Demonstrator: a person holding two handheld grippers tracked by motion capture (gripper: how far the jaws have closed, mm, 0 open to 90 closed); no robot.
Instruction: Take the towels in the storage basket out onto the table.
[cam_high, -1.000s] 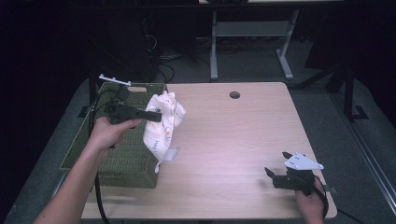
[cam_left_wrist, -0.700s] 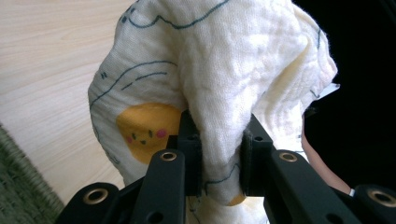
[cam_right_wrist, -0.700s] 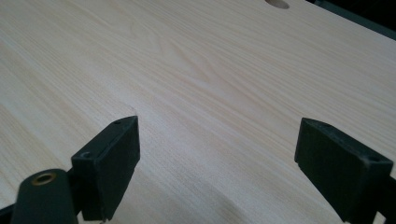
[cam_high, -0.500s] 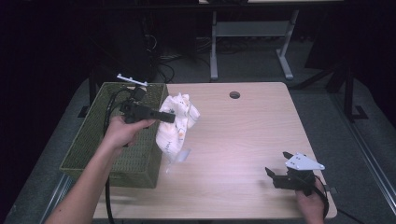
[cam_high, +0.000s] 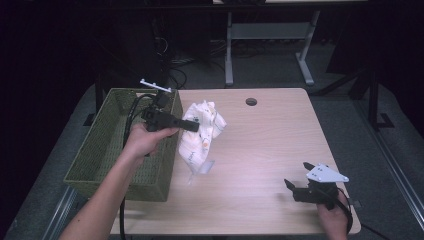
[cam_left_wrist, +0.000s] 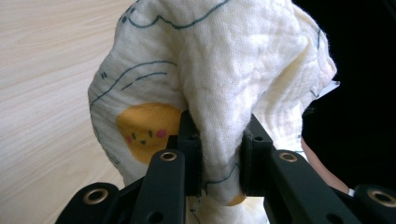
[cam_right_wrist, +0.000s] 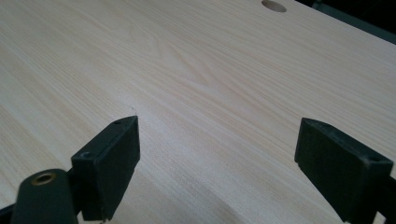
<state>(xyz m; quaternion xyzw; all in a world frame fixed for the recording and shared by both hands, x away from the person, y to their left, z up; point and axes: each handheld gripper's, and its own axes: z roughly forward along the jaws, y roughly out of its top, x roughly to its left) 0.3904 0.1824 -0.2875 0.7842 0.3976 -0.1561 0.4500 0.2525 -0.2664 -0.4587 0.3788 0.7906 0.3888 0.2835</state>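
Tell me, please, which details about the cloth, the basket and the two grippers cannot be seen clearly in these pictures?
- Cloth: high view, its full shape is unclear because it hangs bunched; in the left gripper view the left gripper covers the pinched fold.
- Basket: high view, the person's left hand and forearm hide part of the inside.
- Right gripper: high view, too small to judge the jaw gap; its own view shows it open above the table.

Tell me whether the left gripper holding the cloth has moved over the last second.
Yes. The left gripper, shut on the cloth, has moved farther from the person and slightly right, measured against the green basket.
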